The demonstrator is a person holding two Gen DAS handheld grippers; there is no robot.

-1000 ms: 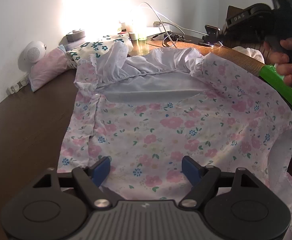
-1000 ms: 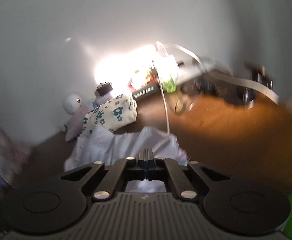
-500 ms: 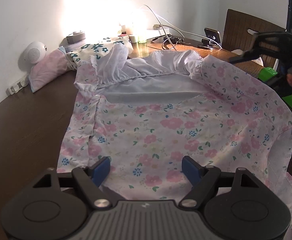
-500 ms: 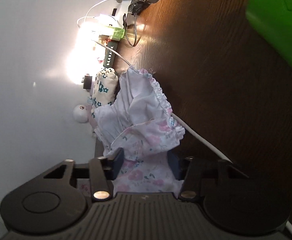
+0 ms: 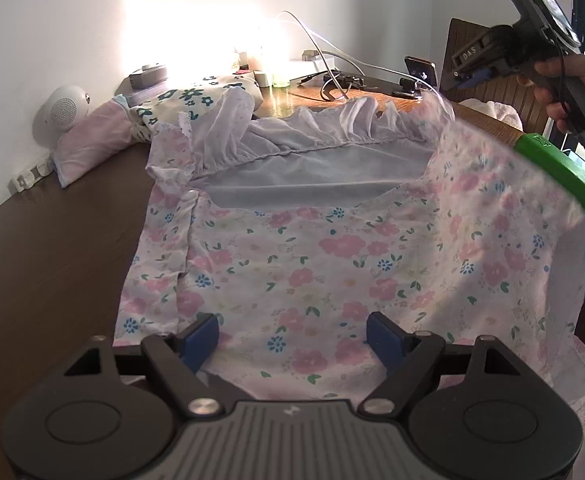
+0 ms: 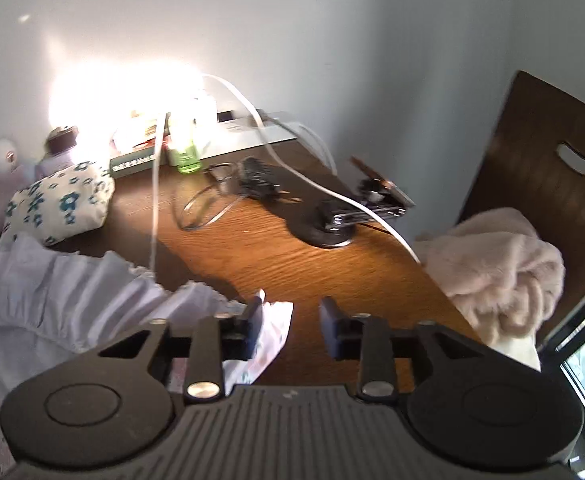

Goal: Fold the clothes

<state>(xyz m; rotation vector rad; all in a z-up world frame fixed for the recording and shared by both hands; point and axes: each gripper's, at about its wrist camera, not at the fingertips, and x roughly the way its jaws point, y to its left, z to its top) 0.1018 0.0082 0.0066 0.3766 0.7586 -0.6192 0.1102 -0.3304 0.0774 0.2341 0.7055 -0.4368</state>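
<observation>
A pink floral garment with a white ruffled lining lies spread on the dark wooden table. My left gripper is open, its blue pads low over the garment's near hem. My right gripper is open above the table's far right part; a corner of the floral cloth hangs by its left pad, not pinched. In the left wrist view the right gripper is raised at the upper right, and the garment's right edge is blurred in the air below it.
Two folded floral pieces and a white round speaker sit at the table's far left. Cables, a green bottle and a phone on a stand lie at the back. A fluffy beige cloth rests on a wooden chair.
My right gripper went from shut to open, swung round and rose at the garment's right side. The garment's right edge has lifted and is moving. My left gripper has stayed put.
</observation>
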